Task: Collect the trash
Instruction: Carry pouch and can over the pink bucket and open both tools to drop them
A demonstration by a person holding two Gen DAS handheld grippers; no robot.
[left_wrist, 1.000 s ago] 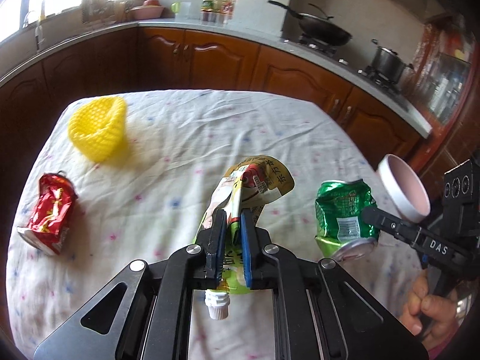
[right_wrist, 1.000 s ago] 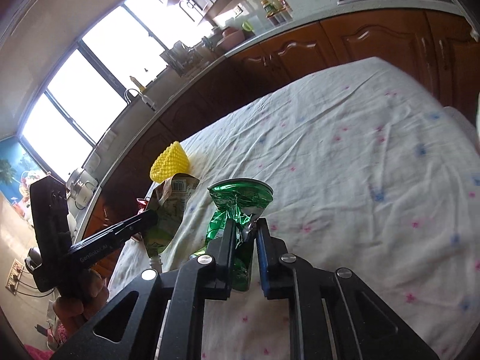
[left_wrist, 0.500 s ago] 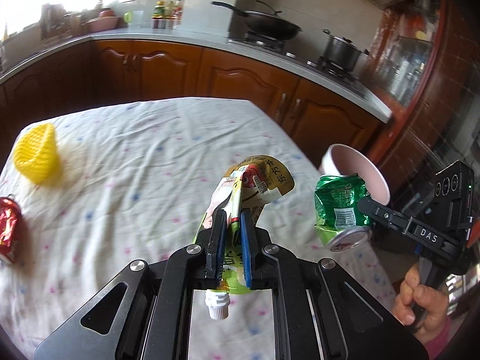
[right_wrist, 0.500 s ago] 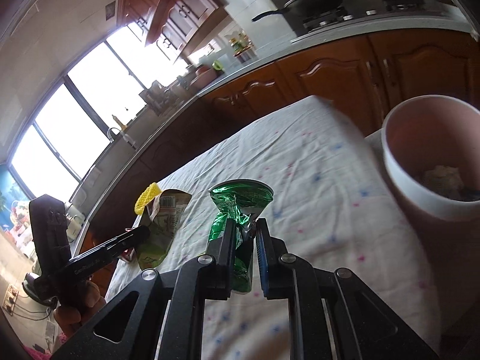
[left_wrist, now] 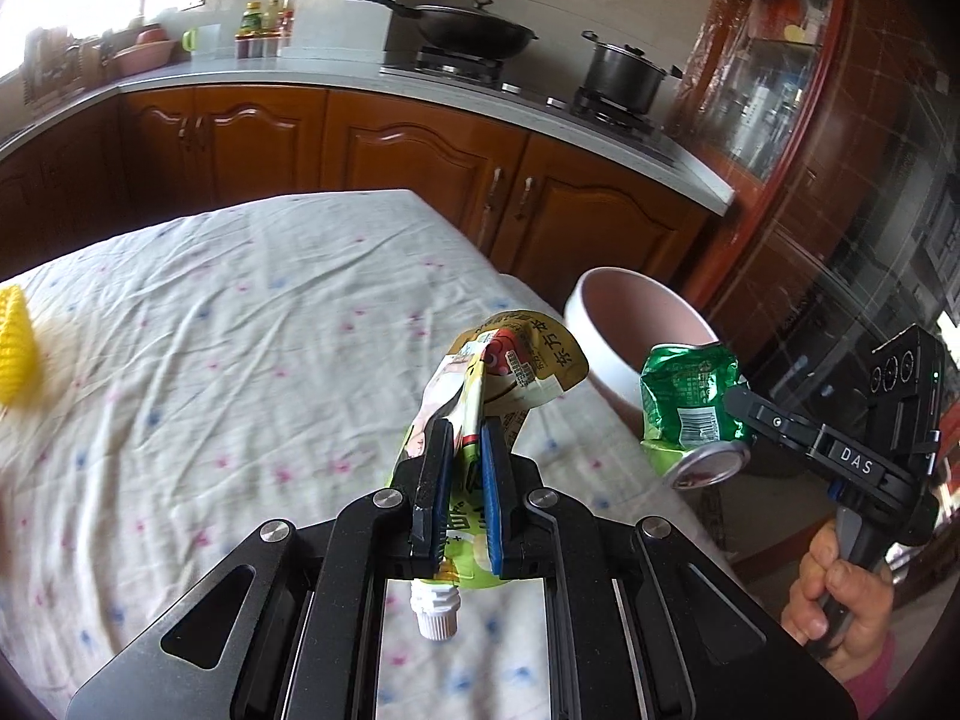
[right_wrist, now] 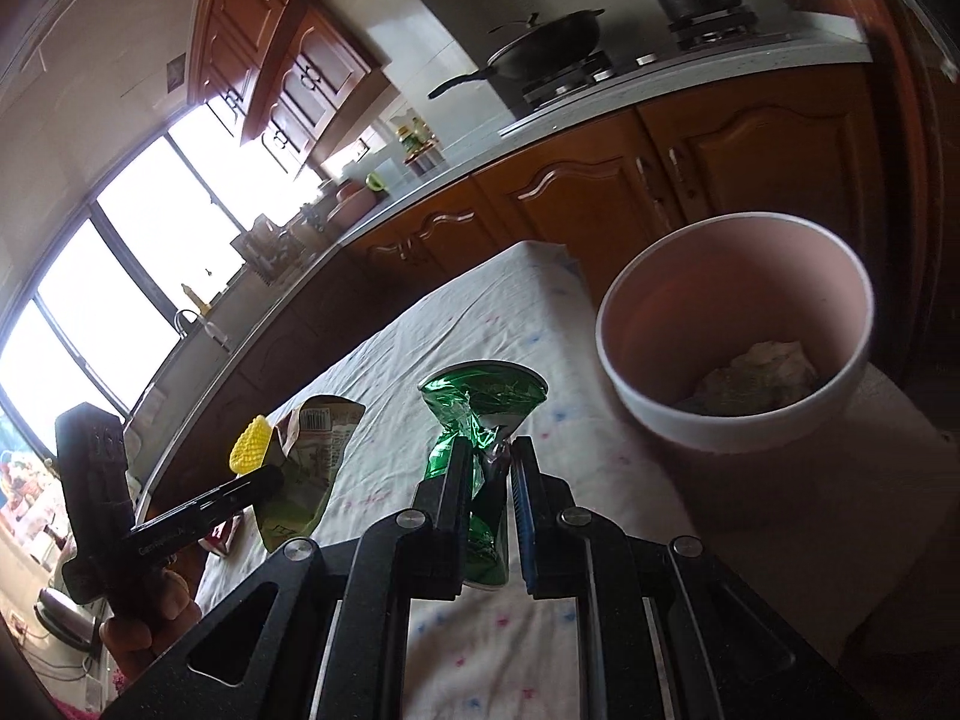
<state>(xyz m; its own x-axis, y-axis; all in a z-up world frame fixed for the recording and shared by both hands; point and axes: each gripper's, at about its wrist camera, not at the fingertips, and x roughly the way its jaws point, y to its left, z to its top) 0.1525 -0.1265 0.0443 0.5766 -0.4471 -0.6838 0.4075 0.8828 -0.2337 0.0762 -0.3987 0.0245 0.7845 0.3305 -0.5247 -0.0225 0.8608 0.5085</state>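
Now your left gripper [left_wrist: 459, 450] clamps the drink pouch [left_wrist: 507, 360] and your right gripper [right_wrist: 489, 468] the green can [right_wrist: 474, 414], both lifted near the pink bin [right_wrist: 624, 372] w/ some trash inside, but yellow net [left_wrist: 15, 354] waits on counter [left_wrist: 240, 324].

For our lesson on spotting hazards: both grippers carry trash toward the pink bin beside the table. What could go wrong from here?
1. The right gripper pinches the crushed green can at its crumpled waist; released short of the pink bin, it could hit the rim or land on the table.
2. The left gripper holds the drink pouch close beside the can, so the two could collide over the bin's opening.
3. The pouch is floppy and may drape over the rim.
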